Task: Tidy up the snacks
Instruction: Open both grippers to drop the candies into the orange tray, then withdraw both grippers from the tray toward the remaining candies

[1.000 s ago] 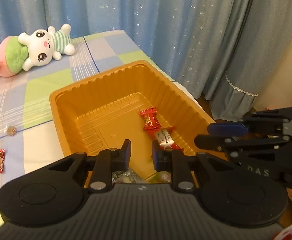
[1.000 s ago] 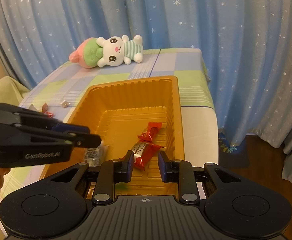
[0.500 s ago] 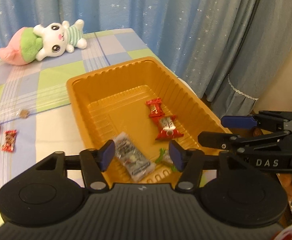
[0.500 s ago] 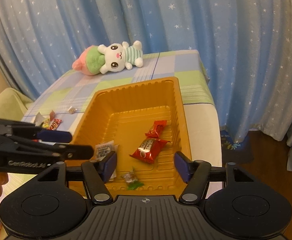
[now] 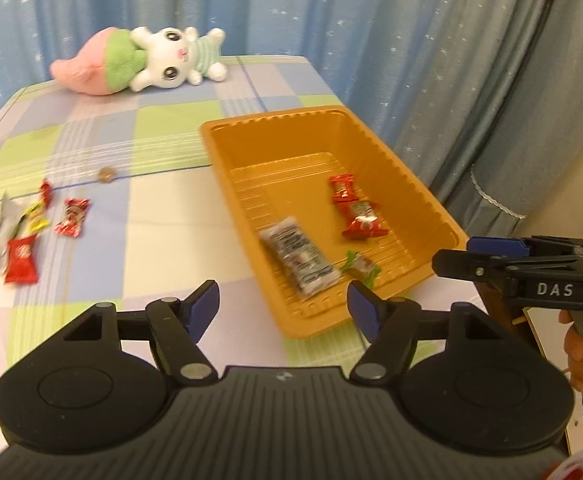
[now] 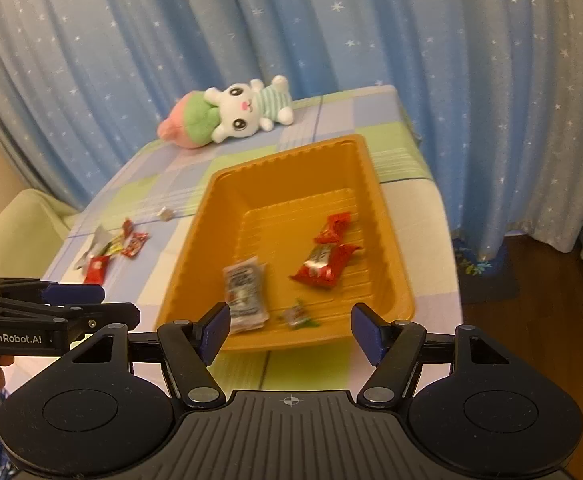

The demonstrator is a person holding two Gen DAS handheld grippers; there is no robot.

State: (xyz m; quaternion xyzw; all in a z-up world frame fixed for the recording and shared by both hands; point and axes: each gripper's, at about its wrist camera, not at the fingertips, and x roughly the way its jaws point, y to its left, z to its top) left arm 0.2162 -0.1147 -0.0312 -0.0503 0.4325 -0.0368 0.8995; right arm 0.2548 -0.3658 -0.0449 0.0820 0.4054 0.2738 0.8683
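Both your hand-held grippers are empty, jaws opening w/ nothing between them: left hand-held gripper (image 5: 282, 306), right hand-held gripper (image 6: 290, 329). Risk: reaching left for the loose snacks (image 5: 31, 232) on the worktop (image 5: 139, 232), you may clip the orange tray (image 5: 375, 322) rim and shove it toward the edge. The tray has a silver packet (image 5: 297, 258), two red wrappers (image 5: 353, 210) and a green-ended candy (image 5: 361, 266).
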